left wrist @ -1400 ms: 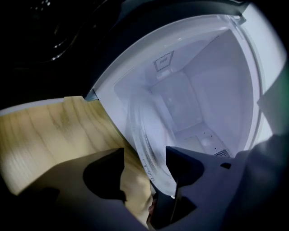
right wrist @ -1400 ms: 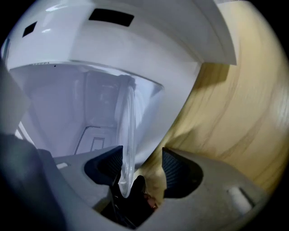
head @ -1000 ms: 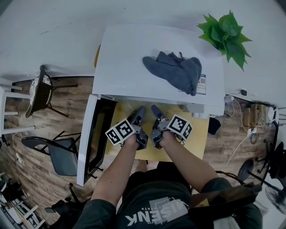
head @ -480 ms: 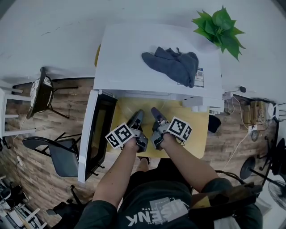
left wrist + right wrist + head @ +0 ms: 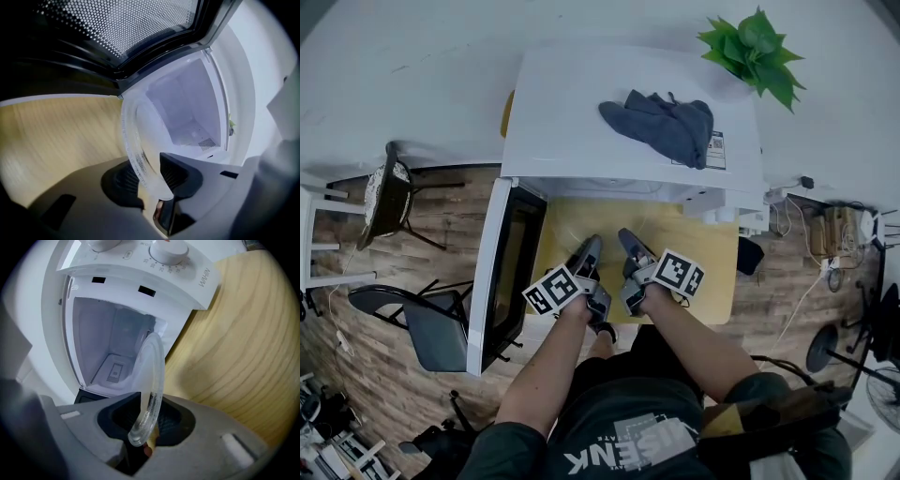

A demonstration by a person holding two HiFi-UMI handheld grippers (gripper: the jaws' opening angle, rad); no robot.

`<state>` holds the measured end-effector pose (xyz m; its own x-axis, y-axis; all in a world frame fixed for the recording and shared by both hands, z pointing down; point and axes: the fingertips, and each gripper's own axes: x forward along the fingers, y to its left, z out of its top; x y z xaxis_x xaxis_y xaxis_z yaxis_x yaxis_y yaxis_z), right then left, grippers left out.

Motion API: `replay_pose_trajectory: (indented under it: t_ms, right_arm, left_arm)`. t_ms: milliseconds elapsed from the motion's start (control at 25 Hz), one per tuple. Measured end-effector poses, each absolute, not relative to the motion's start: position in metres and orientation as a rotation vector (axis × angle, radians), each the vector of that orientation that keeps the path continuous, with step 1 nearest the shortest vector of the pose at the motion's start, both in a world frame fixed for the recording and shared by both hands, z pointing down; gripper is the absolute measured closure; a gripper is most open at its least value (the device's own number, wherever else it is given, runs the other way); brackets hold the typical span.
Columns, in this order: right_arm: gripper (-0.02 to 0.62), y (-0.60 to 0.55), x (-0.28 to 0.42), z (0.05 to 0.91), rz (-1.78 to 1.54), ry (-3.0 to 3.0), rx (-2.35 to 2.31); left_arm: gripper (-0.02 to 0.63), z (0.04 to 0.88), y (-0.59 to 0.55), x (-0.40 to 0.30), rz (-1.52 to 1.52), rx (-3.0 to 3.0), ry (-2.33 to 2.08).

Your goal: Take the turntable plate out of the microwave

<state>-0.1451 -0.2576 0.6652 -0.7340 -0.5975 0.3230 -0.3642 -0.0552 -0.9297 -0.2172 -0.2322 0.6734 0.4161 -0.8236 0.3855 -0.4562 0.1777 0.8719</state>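
Glass, clear and patterned at the rim: the turntable plate (image 5: pixel 140 140) sits between the pads of both tools. My left tool (image 5: pixel 589 248) and right tool (image 5: pixel 628 242) have just been closing, and each now clenches the plate's near rim. They are side by side, neither hand nearer than the other. From that grip the plate stretches straight ahead of me toward the open mouth of the microwave (image 5: pixel 93 343), hanging over the wooden surface (image 5: pixel 703 272). Its far rim looks to be at or just outside the opening; I cannot tell which. The door (image 5: pixel 511 262) is swung out on my left. So I judge the way out is straight back toward my body, with the plate kept level.
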Motion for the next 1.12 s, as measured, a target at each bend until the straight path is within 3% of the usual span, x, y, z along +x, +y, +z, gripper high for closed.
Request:
replay_pose_trajectory:
  t_ms: [1120]
  right_arm:
    - [0.515,-0.211,-0.138,0.618,-1.645,2.126,-1.025]
  left_arm:
    - [0.494,0.629,-0.184,-0.210,-0.437,1.636,-1.097]
